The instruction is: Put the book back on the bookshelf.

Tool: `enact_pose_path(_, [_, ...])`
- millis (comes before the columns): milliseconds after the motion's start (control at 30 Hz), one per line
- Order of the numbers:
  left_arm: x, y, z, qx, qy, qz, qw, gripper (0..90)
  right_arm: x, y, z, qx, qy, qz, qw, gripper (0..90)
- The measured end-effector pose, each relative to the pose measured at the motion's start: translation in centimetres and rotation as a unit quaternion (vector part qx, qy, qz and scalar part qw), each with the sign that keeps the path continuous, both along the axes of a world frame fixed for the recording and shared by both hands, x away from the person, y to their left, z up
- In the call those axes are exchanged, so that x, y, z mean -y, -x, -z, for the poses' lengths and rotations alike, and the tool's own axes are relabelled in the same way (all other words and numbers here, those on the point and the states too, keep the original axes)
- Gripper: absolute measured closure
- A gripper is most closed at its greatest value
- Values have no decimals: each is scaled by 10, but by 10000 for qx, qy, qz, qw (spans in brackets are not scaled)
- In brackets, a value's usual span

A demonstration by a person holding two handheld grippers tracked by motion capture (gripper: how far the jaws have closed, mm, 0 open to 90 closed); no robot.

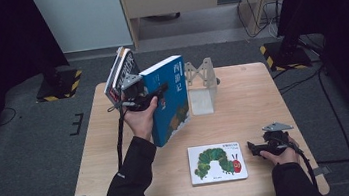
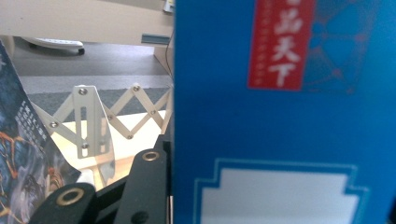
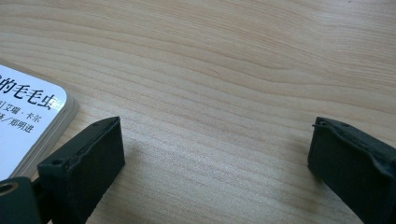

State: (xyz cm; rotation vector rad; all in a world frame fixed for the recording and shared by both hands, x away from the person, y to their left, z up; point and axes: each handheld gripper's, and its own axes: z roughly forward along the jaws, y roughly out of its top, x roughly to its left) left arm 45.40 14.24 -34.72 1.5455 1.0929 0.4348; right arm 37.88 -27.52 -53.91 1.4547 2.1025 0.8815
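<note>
Two claws are working over the wooden worktop (image 1: 243, 99). The left claw (image 1: 154, 94) is gripping a tall blue book (image 1: 170, 96), its jaws closed on the book's edge, and it is holding this book lifted and tilted above the left half of the worktop. In the left gripper view the blue cover (image 2: 280, 112) is standing right against the black jaw and is carrying a red label with white characters. Just to the left of the blue book, a second book with a dark cover (image 1: 121, 74) is leaning, and its illustrated cover (image 2: 23, 154) is showing at the left edge of the left gripper view. Behind the blue book, an expanding white metal book rack (image 1: 201, 82) is standing on the worktop.

The right claw (image 1: 253, 148) is resting low at the right front of the worktop, its jaws standing wide apart with only bare wood between them. It is holding nothing. Just beside its left jaw, a white picture book with a green caterpillar (image 1: 217, 162) is lying flat, and its rounded corner (image 3: 32, 121) is showing in the right gripper view.
</note>
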Motion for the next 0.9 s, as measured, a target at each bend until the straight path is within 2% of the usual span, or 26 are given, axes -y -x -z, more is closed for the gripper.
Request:
enact_pose_path(267, [2, -17, -10, 164, -191, -319, 9992, 612, 0, 0, 0, -3, 7, -10, 10000, 38])
enact_pose_path(400, [3, -26, -12, 195, -166, -431, 9987, 612, 0, 0, 0, -2, 5, -8, 10000, 38])
enact_pose_path(567, [9, -37, -10, 252, -268, -545, 9978, 612, 0, 0, 0, -2, 5, -12, 10000, 37])
enact_pose_path(700, [13, -47, -4, 185, -181, -664, 9975, 612, 0, 0, 0, -16, -1, -23, 10000, 36])
enact_pose_path(900, [21, -57, -1, 326, -230, -774, 9962, 612, 0, 0, 0, -16, 0, -24, 10000, 36])
